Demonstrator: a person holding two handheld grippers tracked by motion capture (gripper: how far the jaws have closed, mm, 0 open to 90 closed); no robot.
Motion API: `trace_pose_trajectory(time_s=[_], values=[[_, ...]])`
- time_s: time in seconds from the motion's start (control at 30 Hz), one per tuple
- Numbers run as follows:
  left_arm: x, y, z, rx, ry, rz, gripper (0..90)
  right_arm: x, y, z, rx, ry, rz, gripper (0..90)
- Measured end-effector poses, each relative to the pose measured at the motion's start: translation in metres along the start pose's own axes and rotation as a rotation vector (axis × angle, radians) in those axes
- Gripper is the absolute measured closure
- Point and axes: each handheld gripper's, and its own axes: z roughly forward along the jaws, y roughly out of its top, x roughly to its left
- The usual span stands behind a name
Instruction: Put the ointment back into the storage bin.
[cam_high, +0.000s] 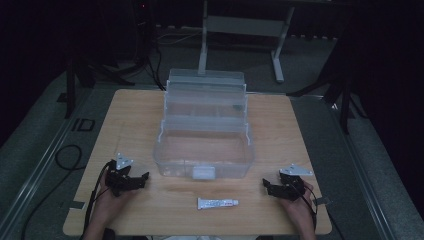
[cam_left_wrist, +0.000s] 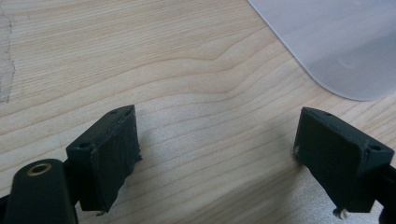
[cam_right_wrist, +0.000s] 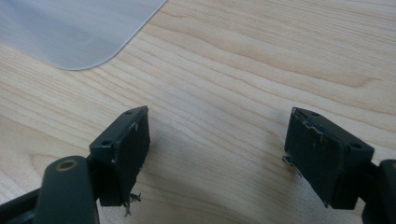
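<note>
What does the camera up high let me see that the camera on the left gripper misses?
High view alone: the whole clear box standing open, a small white tube in front of it, both hands, and the right gripper. Left gripper view alone: close wood grain between its spread jaws. Both share the left gripper, the table and a corner of the box.
</note>
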Motion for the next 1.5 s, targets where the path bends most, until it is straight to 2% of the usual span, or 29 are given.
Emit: trace_pose_trajectory(time_s=[0.23, 0.3, 0.33, 0.47, 0.53, 0.57, 0.6, 0.67, 0.77, 0.9, 1.1, 1.13, 1.23, 1.27, 1.5], values=[[0.000, 0.000, 0.000, 0.000, 0.000, -0.001, 14.4, 0.000, 0.000, 0.001, 0.003, 0.010, -0.010, 19.1], [0.000, 0.000, 0.000, 0.000, 0.001, -0.001, 14.4, 0.000, 0.000, 0.001, 0.007, 0.020, -0.021, 16.9], [0.000, 0.000, 0.000, 0.000, 0.001, 0.000, 14.4, 0.000, 0.001, 0.002, 0.017, 0.040, -0.041, 12.2], [0.000, 0.000, 0.000, 0.000, 0.000, -0.001, 14.4, 0.000, 0.002, 0.002, 0.028, 0.046, -0.046, 12.5], [0.000, 0.000, 0.000, 0.000, 0.000, -0.001, 14.4, -0.002, 0.003, 0.001, 0.039, 0.049, -0.050, 16.0], [0.000, 0.000, 0.000, 0.000, 0.000, -0.001, 14.4, -0.003, 0.004, -0.001, 0.046, 0.049, -0.049, 21.7], [0.000, 0.000, 0.000, 0.000, 0.000, -0.001, 14.4, -0.003, 0.004, -0.001, 0.046, 0.049, -0.049, 21.7], [0.000, 0.000, 0.000, 0.000, 0.001, -0.001, 14.4, -0.003, 0.006, -0.005, 0.064, 0.053, -0.067, 32.2], [0.000, 0.000, 0.000, 0.000, 0.000, -0.001, 14.4, -0.002, 0.008, -0.008, 0.087, 0.053, -0.094, 34.5], [0.000, 0.000, 0.000, 0.000, 0.001, -0.001, 14.4, 0.001, 0.012, -0.016, 0.088, 0.059, -0.134, 40.4], [0.000, 0.000, 0.000, 0.000, 0.001, -0.001, 14.4, 0.001, 0.020, -0.024, 0.102, 0.065, -0.186, 42.2], [0.000, 0.000, 0.000, 0.000, 0.001, -0.001, 14.4, 0.001, 0.023, -0.027, 0.105, 0.066, -0.206, 42.5], [0.000, 0.000, 0.000, 0.000, 0.001, -0.001, 14.4, 0.002, 0.026, -0.031, 0.106, 0.068, -0.223, 42.5], [0.000, 0.000, 0.000, 0.000, 0.000, -0.001, 14.4, 0.002, 0.029, -0.034, 0.106, 0.069, -0.244, 42.4], [0.000, 0.000, 0.000, 0.000, 0.001, -0.001, 14.4, 0.001, 0.033, -0.039, 0.116, 0.082, -0.269, 42.3]])
